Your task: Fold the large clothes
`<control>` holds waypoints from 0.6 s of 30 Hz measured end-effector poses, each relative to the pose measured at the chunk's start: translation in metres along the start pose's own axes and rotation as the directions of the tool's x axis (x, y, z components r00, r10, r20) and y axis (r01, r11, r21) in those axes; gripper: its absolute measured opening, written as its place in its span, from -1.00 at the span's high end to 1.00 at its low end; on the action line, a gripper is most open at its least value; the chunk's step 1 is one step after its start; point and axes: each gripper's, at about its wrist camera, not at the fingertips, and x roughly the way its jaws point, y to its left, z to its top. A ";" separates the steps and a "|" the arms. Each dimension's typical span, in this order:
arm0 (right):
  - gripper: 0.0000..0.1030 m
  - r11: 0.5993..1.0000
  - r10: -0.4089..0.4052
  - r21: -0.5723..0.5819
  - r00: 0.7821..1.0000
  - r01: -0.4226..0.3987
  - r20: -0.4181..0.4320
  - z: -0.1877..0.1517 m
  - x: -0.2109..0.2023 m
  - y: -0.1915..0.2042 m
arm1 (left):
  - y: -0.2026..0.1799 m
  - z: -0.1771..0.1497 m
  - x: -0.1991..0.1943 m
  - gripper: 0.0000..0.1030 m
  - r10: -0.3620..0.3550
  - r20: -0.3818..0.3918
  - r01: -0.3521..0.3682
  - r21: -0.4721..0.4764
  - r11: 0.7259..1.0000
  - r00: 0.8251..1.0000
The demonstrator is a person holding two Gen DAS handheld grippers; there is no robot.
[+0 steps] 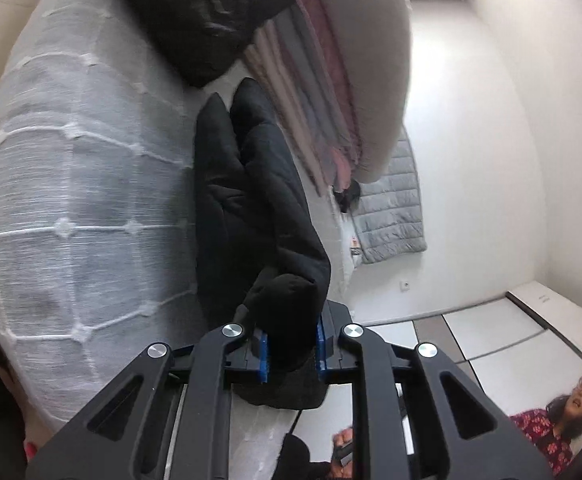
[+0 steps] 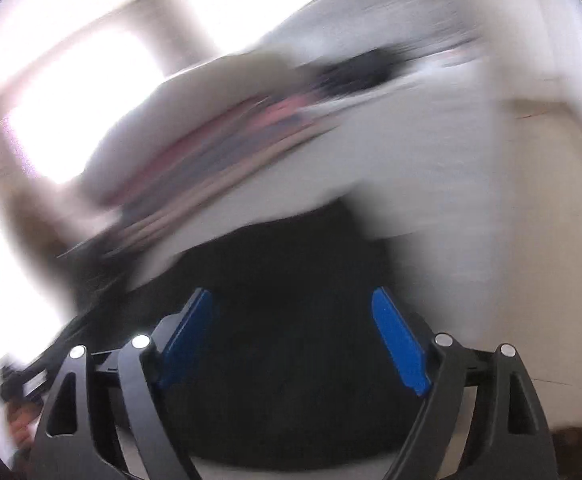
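— Surroundings? 
— Striped folded stack (image 1: 323, 92) and grey quilted piece (image 1: 391, 216) near the bed (image 1: 71, 184) (right view blurred). 
— Jaws? 
— Left gripper (image 1: 291, 354) pinches the black garment (image 1: 251, 200); right gripper (image 2: 295, 340) wide over dark cloth, grip unclear.

- The right wrist view is smeared by motion; the striped bedding (image 2: 211, 152) and the bed (image 2: 431, 140) show only as streaks
- The black garment (image 2: 291, 320) between the right tongs (image 2: 293, 334) is a dark, shapeless mass; whether the pads (image 2: 401, 344) touch it cannot be told
- In the left wrist view, the garment's (image 1: 251, 208) pinched fold hides the left tongs' (image 1: 291, 350) pad faces
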 end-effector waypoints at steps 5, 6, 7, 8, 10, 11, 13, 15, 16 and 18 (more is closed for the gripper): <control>-0.56 0.966 0.233 0.192 0.900 -0.172 -0.369 -0.050 0.126 0.018 | -0.056 -0.008 0.019 0.73 -0.042 -0.031 0.045 0.104 0.994 0.999; -0.56 0.970 0.213 0.192 0.899 -0.149 -0.383 -0.060 0.141 0.014 | -0.072 -0.010 0.026 0.73 -0.053 -0.046 0.059 0.132 0.989 0.998; -0.56 0.960 0.241 0.222 0.906 -0.170 -0.348 -0.061 0.139 0.009 | -0.086 -0.013 0.034 0.73 -0.063 -0.062 0.072 0.158 0.985 0.996; -0.56 0.951 0.264 0.249 0.901 -0.183 -0.345 -0.060 0.137 0.007 | -0.107 -0.018 0.046 0.73 -0.065 -0.081 0.080 0.199 0.977 0.995; -0.56 0.898 0.366 0.364 0.877 -0.246 -0.311 -0.058 0.133 -0.010 | -0.137 -0.028 0.067 0.73 -0.074 -0.124 0.103 0.255 0.961 0.990; -0.56 0.876 0.401 0.400 0.866 -0.269 -0.298 -0.061 0.130 -0.016 | -0.154 -0.035 0.081 0.73 -0.077 -0.149 0.117 0.281 0.953 0.986; -0.56 0.773 0.512 0.519 0.842 -0.366 -0.169 -0.061 0.113 -0.034 | -0.180 -0.049 0.105 0.73 -0.081 -0.193 0.141 0.323 0.936 0.978; -0.57 0.654 0.620 0.534 0.785 -0.535 0.028 -0.055 0.087 -0.046 | -0.201 -0.065 0.128 0.73 -0.082 -0.237 0.164 0.351 0.922 0.968; -0.67 0.598 0.664 0.539 0.743 -0.594 0.082 -0.053 0.083 -0.047 | -0.209 -0.071 0.138 0.73 -0.081 -0.254 0.172 0.362 0.916 0.964; -0.71 0.440 0.763 0.617 0.634 -0.652 0.126 -0.062 0.103 -0.045 | -0.225 -0.088 0.160 0.73 -0.078 -0.299 0.193 0.378 0.906 0.951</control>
